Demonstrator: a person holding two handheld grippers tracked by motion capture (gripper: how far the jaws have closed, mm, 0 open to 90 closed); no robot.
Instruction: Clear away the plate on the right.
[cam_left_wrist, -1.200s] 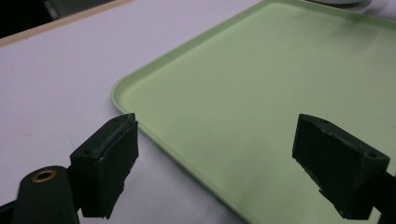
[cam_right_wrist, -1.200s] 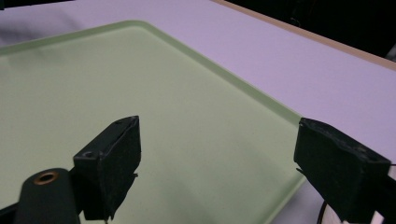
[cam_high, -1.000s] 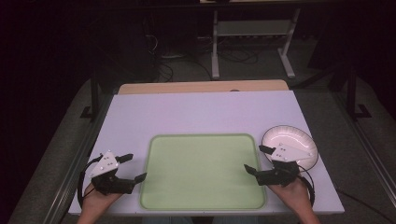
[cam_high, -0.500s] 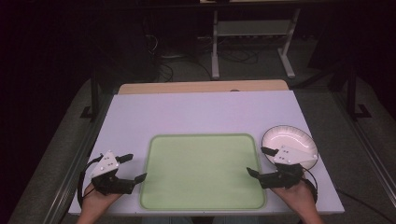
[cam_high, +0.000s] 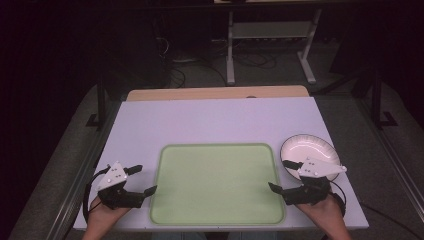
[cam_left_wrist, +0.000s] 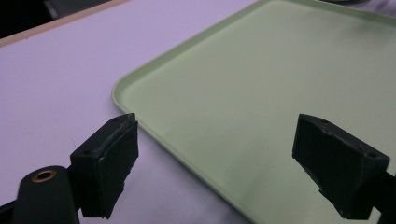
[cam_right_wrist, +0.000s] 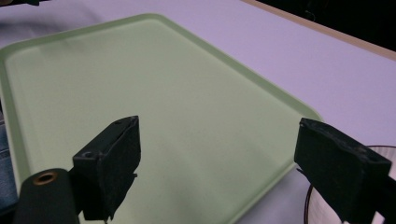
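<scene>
- The green tray (cam_high: 217, 182) lies flat on the near middle of the white table (cam_high: 215, 120), with nothing on it; its long edges run left to right across the person's front.
- The white plate (cam_high: 309, 151) sits just beside the tray's right edge, toward the far corner, empty as far as can be seen.
- The right gripper (cam_high: 286, 176) hovers near the tray's right rim, with the plate just behind it; its jaws stand wide apart and hold nothing, touching neither tray nor plate.
- The left gripper (cam_high: 142, 180) rests by the tray's left rim, its jaws likewise spread wide and empty; in the left gripper view one jaw sits over the table and the other over the tray floor.
- The step looks like a reach toward the plate or the tray's edges, though which cannot be told.
- To do it well, the jaws should straddle a rim squarely, close only once the lip sits deep between the pads, and lift level so nothing slides.
</scene>
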